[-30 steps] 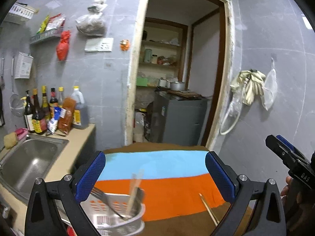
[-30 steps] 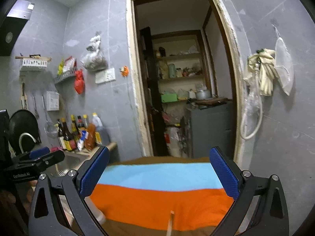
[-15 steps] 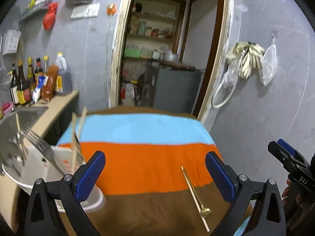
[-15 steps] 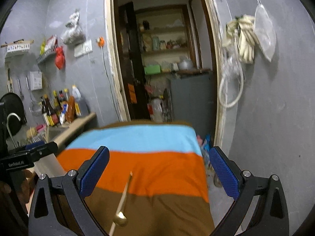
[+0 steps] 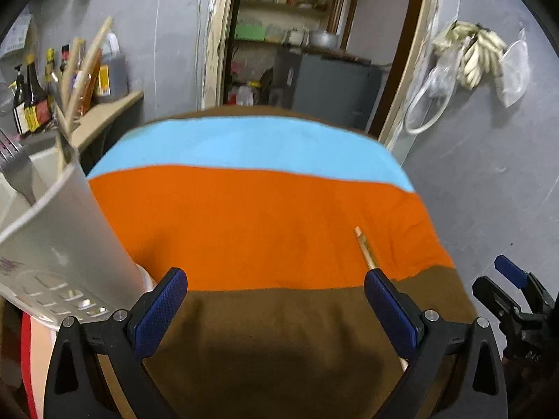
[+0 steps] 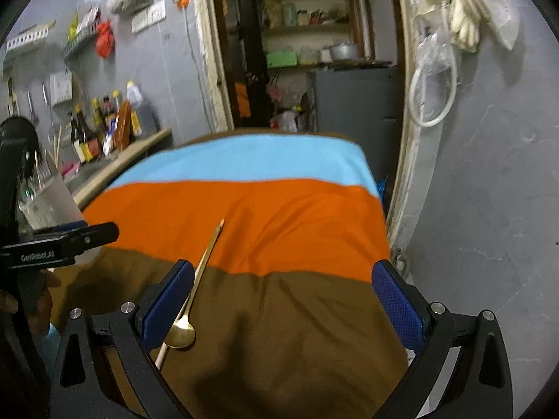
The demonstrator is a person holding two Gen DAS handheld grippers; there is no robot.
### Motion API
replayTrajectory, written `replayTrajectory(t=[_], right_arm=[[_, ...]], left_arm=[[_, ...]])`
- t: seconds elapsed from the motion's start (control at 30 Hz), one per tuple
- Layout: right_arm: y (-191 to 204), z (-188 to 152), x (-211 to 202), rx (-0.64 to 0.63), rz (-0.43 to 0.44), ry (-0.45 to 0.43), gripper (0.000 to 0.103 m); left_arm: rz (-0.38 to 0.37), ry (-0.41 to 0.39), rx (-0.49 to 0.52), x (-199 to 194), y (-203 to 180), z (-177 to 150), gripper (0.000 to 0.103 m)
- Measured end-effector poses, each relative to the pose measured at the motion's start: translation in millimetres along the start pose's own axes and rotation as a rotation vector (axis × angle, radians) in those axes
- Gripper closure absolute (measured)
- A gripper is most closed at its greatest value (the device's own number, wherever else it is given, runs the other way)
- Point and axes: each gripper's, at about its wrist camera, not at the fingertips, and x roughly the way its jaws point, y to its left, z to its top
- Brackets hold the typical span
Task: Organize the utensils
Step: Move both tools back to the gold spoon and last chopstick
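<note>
A gold spoon (image 6: 199, 279) lies on the striped cloth (image 6: 279, 223), its bowl beside the left fingertip of my right gripper (image 6: 283, 300), which is open and empty. A pale chopstick end (image 6: 160, 356) pokes out from under the bowl. In the left wrist view a slim utensil shaft (image 5: 365, 248) runs behind the right finger of my left gripper (image 5: 276, 310), also open and empty; I cannot tell whether it is the spoon or the chopstick. A white utensil holder (image 5: 59, 244) stands close on the left with a fork (image 5: 17, 171) and chopsticks (image 5: 80, 70) in it.
The cloth (image 5: 244, 209) has blue, orange and brown stripes and covers a table ending before a doorway. A counter with bottles (image 6: 101, 129) and a sink lies to the left. A grey wall (image 6: 489, 209) is close on the right. Each gripper shows in the other's view.
Both cameras have dropped and tilted down toward the cloth. The holder now looms large at the left gripper's side, and the spoon has come up beside the right gripper's left finger.
</note>
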Motion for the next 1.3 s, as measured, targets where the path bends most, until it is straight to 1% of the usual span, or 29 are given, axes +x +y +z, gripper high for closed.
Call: replayTrajectory(t=[0.2, 0.37, 0.57, 0.73, 0.97, 1.13, 1.3], right_arm=[[20.5, -2.0, 25.1, -0.054, 0.022, 0.089, 0.003], [35.9, -5.9, 40.7, -0.109, 0.015, 0.147, 0.003], [43.4, -8.8, 52.6, -0.136, 0.013, 0.209, 0.003], [44.2, -7.4, 57.3, -0.127, 0.008, 0.226, 0.003], [45.1, -7.6, 67.0, -0.137, -0.002, 0.257, 0.003], [40.3, -6.7, 62.9, -0.121, -0.030, 0.246, 0.003], [22.5, -5.4, 62.1, -0.079, -0.063, 0.233, 0.004]], left_arm=[[0.022, 0.039, -0.031, 12.5, 7.6, -3.7, 0.001], [0.028, 0.054, -0.040, 17.1, 9.3, -2.8, 0.001], [0.028, 0.066, -0.045, 23.1, 11.0, -1.3, 0.001], [0.023, 0.074, -0.044, 26.5, 9.4, -1.5, 0.001], [-0.011, 0.080, -0.032, 29.5, 5.2, -1.4, 0.001], [-0.020, 0.083, -0.030, 30.3, 3.4, -0.5, 0.001], [-0.062, 0.084, -0.017, 31.7, -2.6, 0.1, 0.001]])
